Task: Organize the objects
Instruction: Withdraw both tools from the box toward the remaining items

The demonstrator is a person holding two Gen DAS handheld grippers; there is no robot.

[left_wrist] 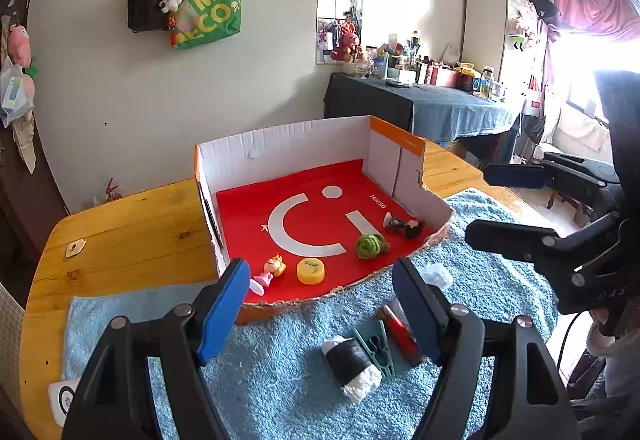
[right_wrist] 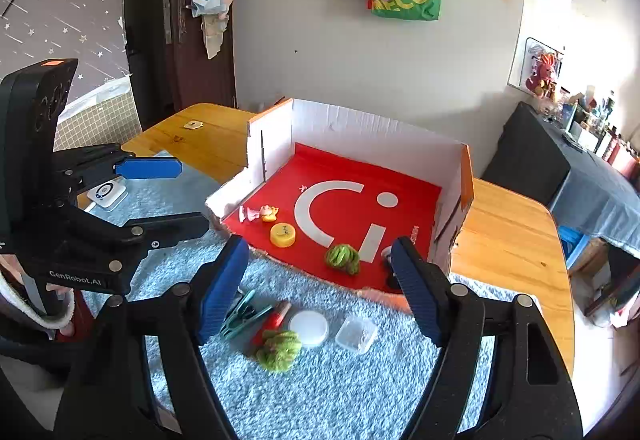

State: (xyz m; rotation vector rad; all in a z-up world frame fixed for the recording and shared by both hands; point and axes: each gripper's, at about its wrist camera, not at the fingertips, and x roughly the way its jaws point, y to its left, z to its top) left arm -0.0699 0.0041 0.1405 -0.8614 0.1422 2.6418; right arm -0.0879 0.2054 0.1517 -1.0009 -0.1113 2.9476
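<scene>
Left wrist: left claw (left_wrist: 324, 312) empty, tilted downward

Fluffy blue terry towel (right_wrist: 340, 392) over glossy varnished wooden table (left_wrist: 132, 240). Matt white corrugated cardboard box (left_wrist: 288, 144), torn front edge, smooth red paper lining. Fuzzy green yarn ball (right_wrist: 279, 350).

Home bedroom: tote bag (left_wrist: 208, 8) on wall, cluttered dresser (left_wrist: 424, 100), curtain (left_wrist: 588, 8).
</scene>
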